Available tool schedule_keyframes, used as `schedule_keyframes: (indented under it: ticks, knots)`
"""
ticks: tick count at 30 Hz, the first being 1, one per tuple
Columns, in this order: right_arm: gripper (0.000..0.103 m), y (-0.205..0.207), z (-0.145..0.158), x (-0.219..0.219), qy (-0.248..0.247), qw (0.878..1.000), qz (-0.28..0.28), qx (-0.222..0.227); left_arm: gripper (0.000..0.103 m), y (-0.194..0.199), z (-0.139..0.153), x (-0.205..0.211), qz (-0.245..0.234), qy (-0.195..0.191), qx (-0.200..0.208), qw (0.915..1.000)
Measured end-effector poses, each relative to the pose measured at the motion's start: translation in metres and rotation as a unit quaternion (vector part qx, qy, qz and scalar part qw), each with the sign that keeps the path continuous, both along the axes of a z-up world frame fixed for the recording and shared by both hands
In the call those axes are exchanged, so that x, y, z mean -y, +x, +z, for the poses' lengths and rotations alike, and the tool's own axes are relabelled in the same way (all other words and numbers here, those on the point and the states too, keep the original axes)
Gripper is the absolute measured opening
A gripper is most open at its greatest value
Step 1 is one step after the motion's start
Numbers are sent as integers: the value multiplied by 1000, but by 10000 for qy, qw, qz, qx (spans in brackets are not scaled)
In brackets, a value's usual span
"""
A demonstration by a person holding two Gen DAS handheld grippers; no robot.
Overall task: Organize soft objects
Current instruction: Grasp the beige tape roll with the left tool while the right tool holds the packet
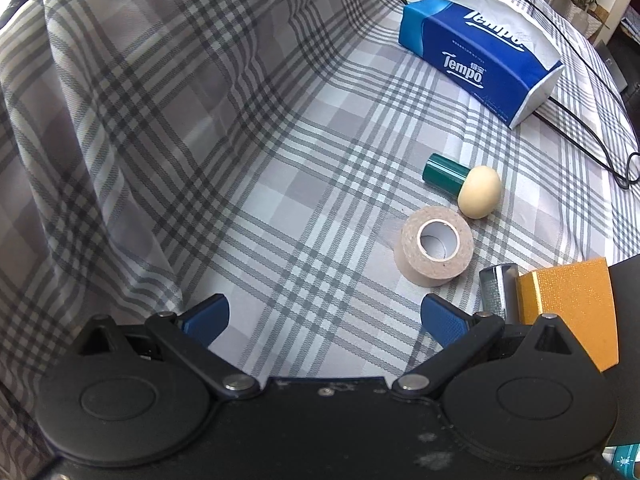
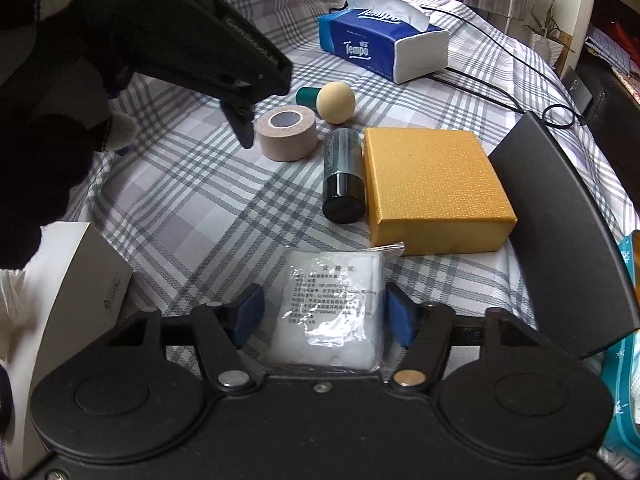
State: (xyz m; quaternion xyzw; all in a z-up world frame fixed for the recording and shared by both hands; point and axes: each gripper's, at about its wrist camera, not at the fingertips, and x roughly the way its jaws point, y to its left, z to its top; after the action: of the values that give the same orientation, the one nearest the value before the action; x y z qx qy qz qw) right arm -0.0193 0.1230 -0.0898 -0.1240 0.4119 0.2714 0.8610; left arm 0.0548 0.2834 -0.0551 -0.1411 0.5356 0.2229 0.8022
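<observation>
A clear bag of white cotton pads [image 2: 332, 308] lies on the plaid cloth between the blue pads of my right gripper [image 2: 325, 314]. The jaws stand beside its edges, with small gaps; the gripper is open. My left gripper [image 1: 322, 322] is open and empty over the cloth, left of a beige tape roll [image 1: 434, 245]. That roll also shows in the right wrist view [image 2: 286, 133], beside the left gripper's tip [image 2: 244, 130]. A blue Tempo tissue pack [image 1: 476, 56] [image 2: 380, 40] lies at the back. A cream egg-shaped sponge [image 1: 479, 192] [image 2: 336, 102] lies by a green cap [image 1: 442, 173].
A yellow box [image 2: 432, 188] and a dark cylindrical bottle [image 2: 343, 176] lie mid-cloth. A black lid or panel [image 2: 568, 232] leans at the right. A white box [image 2: 68, 288] sits at the left. A black cable [image 1: 580, 128] runs behind the tissue pack. The plaid cloth [image 1: 160, 120] rises in folds at the left.
</observation>
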Motion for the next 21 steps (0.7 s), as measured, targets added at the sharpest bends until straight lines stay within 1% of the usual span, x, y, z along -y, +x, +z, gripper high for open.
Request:
schedule_keyframes:
  ticks: [1, 2, 3, 6, 8, 11, 14, 17, 19, 21]
  knots:
    - [73, 0, 0, -2, -23, 10000, 54, -50, 102, 3, -2, 3, -46, -14, -14, 10000]
    - [80, 0, -1, -3, -32, 9999, 108, -114, 102, 5, -3, 5, -79, -14, -32, 10000]
    - [83, -1, -1, -4, -39, 9998, 147, -146, 102, 7, -5, 7, -106, -4, -43, 9999]
    - [83, -4, -3, -6, -142, 9997, 196, -82, 102, 13, -8, 11, -146, 39, -62, 9999]
    - [83, -3, -2, -4, -108, 9997, 193, -141, 102, 19, -10, 11, -151, 29, -56, 9999]
    - [83, -2, -1, -3, -60, 9996, 155, -207, 102, 28, -7, 8, -170, -72, 8, 9998]
    - [83, -4, -1, -4, -103, 9997, 154, -181, 102, 39, -3, 8, -182, -122, 59, 9997]
    - [82, -3, -1, -7, -123, 9997, 141, -171, 101, 53, -3, 9, -208, -174, 36, 9996]
    - [81, -3, -1, -8, -105, 9997, 118, -183, 101, 60, -7, 8, -186, -253, -7, 9995]
    - [77, -2, -1, -8, -93, 9998, 92, -181, 97, 64, -12, 7, -166, -358, -48, 9992]
